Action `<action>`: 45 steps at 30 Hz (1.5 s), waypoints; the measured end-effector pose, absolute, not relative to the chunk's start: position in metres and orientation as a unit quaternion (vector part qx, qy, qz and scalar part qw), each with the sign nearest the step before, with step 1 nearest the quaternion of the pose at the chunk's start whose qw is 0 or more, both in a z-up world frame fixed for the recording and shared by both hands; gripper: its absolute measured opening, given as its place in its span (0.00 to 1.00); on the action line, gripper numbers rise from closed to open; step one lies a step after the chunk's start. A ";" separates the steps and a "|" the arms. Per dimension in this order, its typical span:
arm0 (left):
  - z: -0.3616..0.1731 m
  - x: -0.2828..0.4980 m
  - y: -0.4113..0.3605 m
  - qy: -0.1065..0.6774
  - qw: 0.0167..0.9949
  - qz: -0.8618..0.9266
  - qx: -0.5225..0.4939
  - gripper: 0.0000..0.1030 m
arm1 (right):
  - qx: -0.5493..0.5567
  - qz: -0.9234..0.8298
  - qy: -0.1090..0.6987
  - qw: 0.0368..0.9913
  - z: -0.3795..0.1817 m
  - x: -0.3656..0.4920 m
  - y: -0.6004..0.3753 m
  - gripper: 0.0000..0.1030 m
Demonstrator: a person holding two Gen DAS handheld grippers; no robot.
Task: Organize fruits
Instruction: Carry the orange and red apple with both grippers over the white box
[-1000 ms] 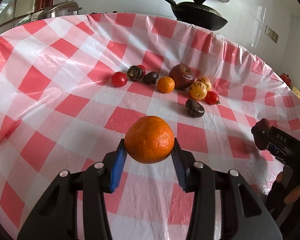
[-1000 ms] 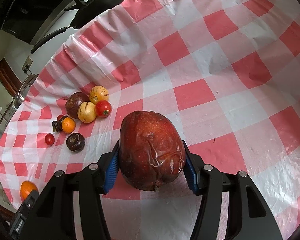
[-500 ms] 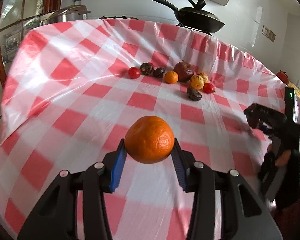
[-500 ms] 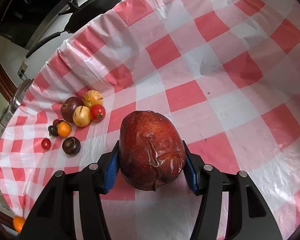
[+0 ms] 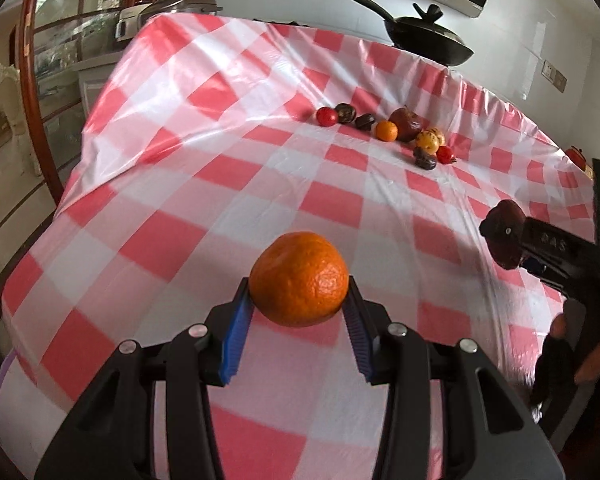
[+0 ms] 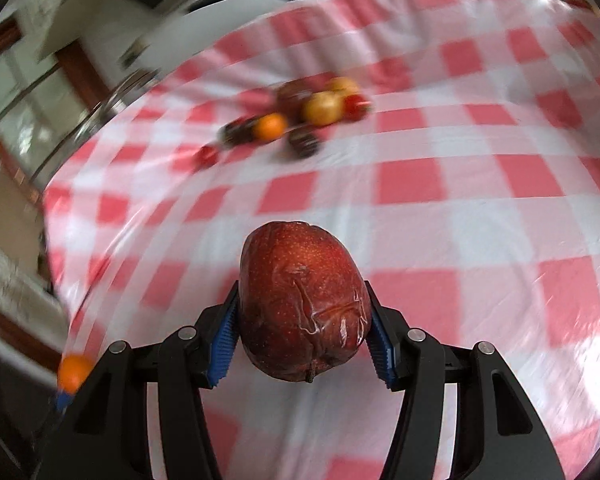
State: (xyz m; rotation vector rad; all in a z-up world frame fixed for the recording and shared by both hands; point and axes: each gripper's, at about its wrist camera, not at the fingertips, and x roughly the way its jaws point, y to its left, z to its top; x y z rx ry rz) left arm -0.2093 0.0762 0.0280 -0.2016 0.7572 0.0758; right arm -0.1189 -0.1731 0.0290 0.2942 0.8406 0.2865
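The left gripper (image 5: 299, 322) is clamped on an orange (image 5: 299, 279), both blue pads pressed to its sides, the fruit held clear above the checked tablecloth (image 5: 204, 184) at the near end of the table. The right gripper (image 6: 302, 334) is squeezing a wrinkled red apple (image 6: 302, 304), stem end toward the camera, long axis running straight away along the fingers. Seen from the left wrist, that right gripper sits off to the right, apple poking out in front. Now the key line: the pile of fruit (image 5: 392, 132) lies far up the cloth, ahead and a touch right of the left gripper; from the right wrist, blurred, it lies ahead and left (image 6: 300, 120). Both hands are well apart from it, and I can't call either one nearer. No bowl or basket shows, so judging by that, the pile looks the likeliest place to carry both.
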 end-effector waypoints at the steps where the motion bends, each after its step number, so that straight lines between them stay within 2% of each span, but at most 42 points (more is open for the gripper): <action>1: 0.027 -0.212 0.078 0.368 0.924 0.038 -0.099 0.43 | 0.132 0.148 0.404 0.893 0.031 -0.125 -0.165 0.54; 17: 0.032 -0.299 0.149 0.337 0.931 0.082 -0.117 0.44 | 0.009 0.298 0.389 0.872 0.053 -0.230 -0.049 0.54; 29: 0.008 -0.384 0.218 0.333 0.913 0.161 -0.173 0.44 | -0.096 0.419 0.356 0.830 0.052 -0.307 0.027 0.54; 37: -0.039 -0.429 0.252 0.375 0.878 0.218 -0.203 0.44 | -0.164 0.513 0.350 0.767 0.027 -0.359 0.069 0.54; 45: -0.076 -0.446 0.276 0.421 0.842 0.258 -0.218 0.44 | -0.245 0.548 0.404 0.690 -0.032 -0.387 0.110 0.54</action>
